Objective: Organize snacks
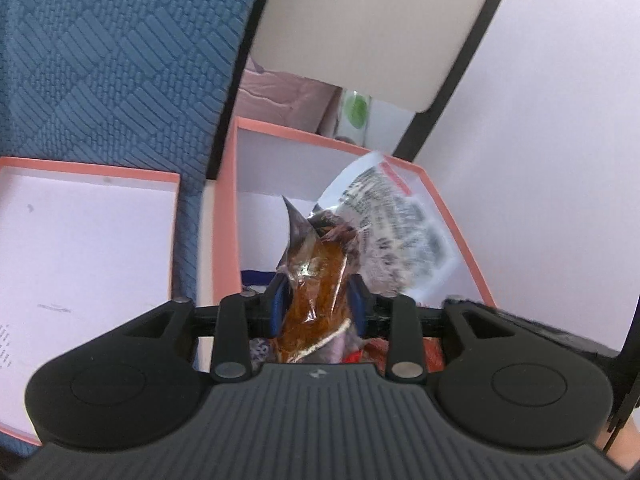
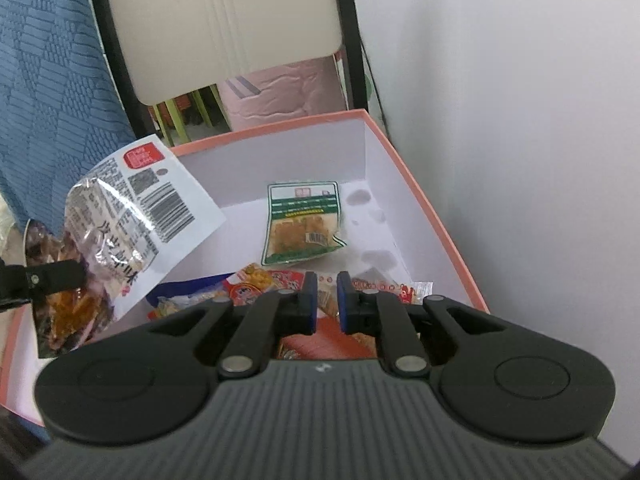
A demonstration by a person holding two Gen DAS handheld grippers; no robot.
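My left gripper (image 1: 318,300) is shut on a clear snack bag (image 1: 320,276) with orange-brown pieces and a white printed back. It holds the bag over the pink-rimmed box (image 1: 226,216). The same bag (image 2: 120,232) shows at the left in the right wrist view, held by the left gripper's fingers (image 2: 56,276). My right gripper (image 2: 327,300) hovers over the box (image 2: 440,232); its jaws stand a narrow gap apart with nothing between them. A green-edged snack pack (image 2: 304,224) lies on the box floor. Several red and orange packs (image 2: 264,284) lie under my fingers.
The box lid (image 1: 88,240) lies open side up at the left on the blue patterned cloth (image 1: 112,64). A chair with a cream back (image 2: 224,28) stands behind the box. A white wall (image 2: 520,120) runs along the right.
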